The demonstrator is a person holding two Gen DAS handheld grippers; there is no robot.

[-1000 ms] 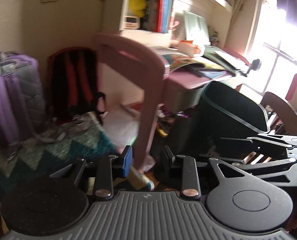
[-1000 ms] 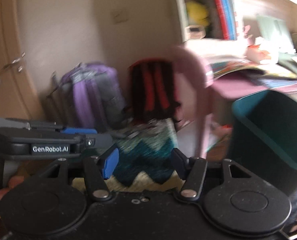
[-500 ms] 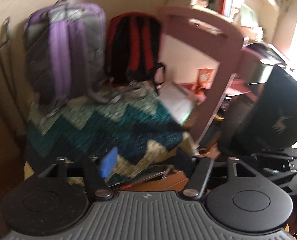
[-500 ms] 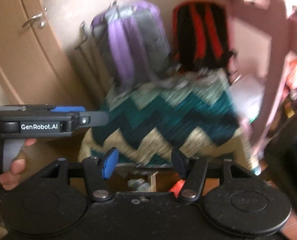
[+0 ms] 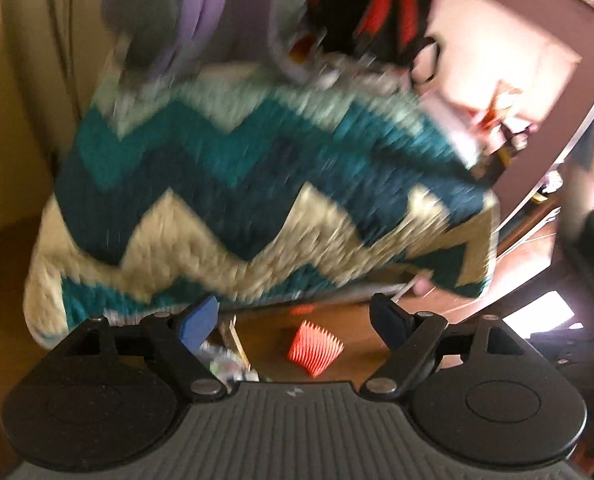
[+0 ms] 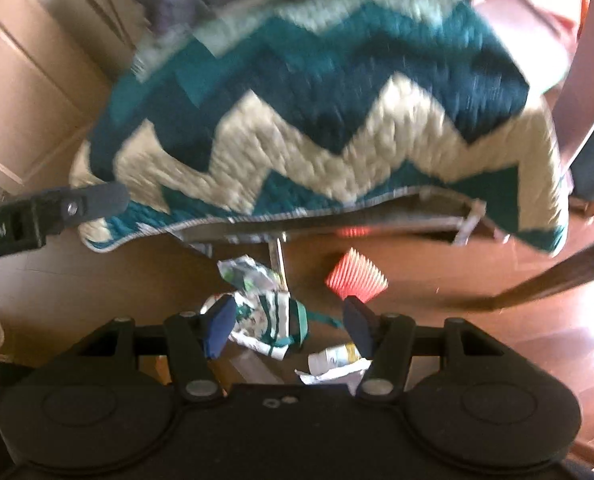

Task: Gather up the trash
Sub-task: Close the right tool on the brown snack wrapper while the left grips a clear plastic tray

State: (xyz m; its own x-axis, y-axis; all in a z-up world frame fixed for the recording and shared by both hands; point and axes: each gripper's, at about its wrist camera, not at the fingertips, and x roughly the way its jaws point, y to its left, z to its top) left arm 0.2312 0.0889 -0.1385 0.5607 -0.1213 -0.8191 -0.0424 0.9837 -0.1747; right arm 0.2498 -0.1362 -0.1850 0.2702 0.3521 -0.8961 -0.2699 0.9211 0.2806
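Observation:
Trash lies on the wooden floor under a zigzag-quilted seat. A crumpled green-and-white wrapper [image 6: 259,312] sits between the open fingers of my right gripper [image 6: 289,326]. A small white-and-yellow tube or packet [image 6: 335,360] lies by its right finger. A pleated red paper piece [image 6: 357,278] lies just beyond, also in the left wrist view [image 5: 315,346]. My left gripper [image 5: 295,324] is open and empty above the floor, with silvery crumpled wrapper [image 5: 221,362] by its left finger. The left gripper's body [image 6: 49,216] shows at the right view's left edge.
A teal, navy and cream zigzag quilt [image 5: 257,184] drapes over a low seat just ahead. Purple [image 5: 201,12] and black-red [image 5: 377,4] backpacks stand behind it. A pink chair frame [image 5: 529,40] is at right, a dark curved chair leg [image 6: 557,276] crosses the right view.
Both grippers have tilted down and moved closer to the floor under the quilt. The trash pieces have come into view. The dark bin at right has left the views.

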